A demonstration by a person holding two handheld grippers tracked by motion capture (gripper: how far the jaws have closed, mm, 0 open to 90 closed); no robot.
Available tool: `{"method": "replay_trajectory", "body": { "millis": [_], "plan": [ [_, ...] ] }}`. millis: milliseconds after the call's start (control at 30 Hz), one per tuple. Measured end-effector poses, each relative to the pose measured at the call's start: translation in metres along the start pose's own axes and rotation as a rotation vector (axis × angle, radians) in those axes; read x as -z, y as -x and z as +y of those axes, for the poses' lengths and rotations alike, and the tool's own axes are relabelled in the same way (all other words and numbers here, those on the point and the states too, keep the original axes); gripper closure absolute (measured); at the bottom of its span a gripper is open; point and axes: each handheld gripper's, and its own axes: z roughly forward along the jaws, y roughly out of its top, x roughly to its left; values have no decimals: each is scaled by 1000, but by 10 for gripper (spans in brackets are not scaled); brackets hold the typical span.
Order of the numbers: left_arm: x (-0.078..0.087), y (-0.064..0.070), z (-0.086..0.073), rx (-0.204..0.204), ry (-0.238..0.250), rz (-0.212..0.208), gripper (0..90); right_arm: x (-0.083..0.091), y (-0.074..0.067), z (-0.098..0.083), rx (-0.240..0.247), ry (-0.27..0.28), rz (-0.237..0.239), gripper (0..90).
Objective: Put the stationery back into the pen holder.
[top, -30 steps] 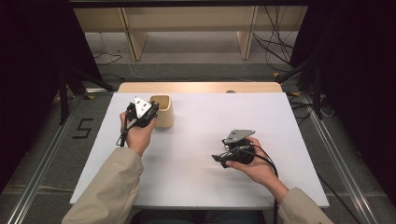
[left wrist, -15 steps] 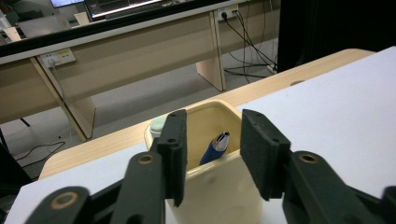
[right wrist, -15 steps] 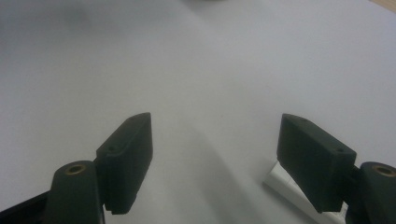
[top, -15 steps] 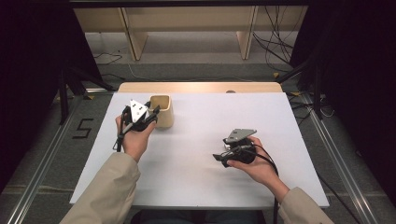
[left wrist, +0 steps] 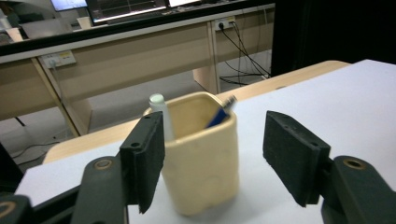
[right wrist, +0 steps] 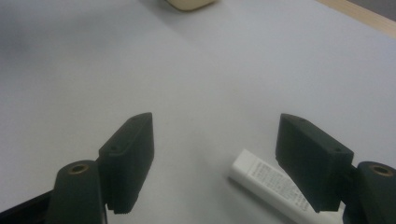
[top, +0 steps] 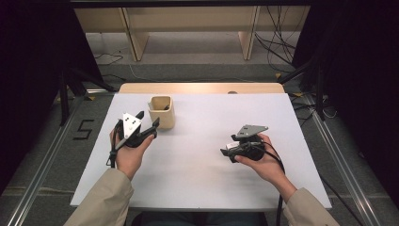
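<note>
A lab or office workroom. Long pale wooden desks (left wrist: 126, 60) with wall sockets (left wrist: 58, 58) fill the upper frame. Dark monitors (left wrist: 126, 7) sit at top, black cables (top: 277, 44) upper right.

Cream cup (left wrist: 198, 158) upright (pens inside); white eraser (right wrist: 273, 186) flat.

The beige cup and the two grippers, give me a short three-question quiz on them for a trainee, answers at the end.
1. True or false: the beige cup lies tipped on its side.
2. What sticks out of the cup? A) scissors B) a white tube and a blue item C) a spoon
3. Fill in: the white flat item lies on the table by the ___ gripper.

Key: 1 false, it stands upright. 2 B. 3 right; the right gripper and the left gripper are both open.
</note>
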Motion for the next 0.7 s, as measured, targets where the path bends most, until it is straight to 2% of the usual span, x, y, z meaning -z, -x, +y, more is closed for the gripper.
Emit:
{"method": "replay_trajectory", "body": {
  "millis": [167,300,367,533,700],
  "plan": [
    [10,8,-14,-3,-16,-36,370,2,6,-1,-17,-3,-11,288],
    [17,13,-24,-35,-46,-64,369,4,10,-1,-33,-4,-25,290],
    [20,16,-30,-38,-64,-82,375,5,12,-2,-38,-6,-32,295],
    [25,23,-42,-25,-99,-125,399,6,17,-3,-59,-9,-51,321],
    [30,27,-46,-33,-116,-153,404,8,22,-5,-82,-16,-70,336]
  ]
}}
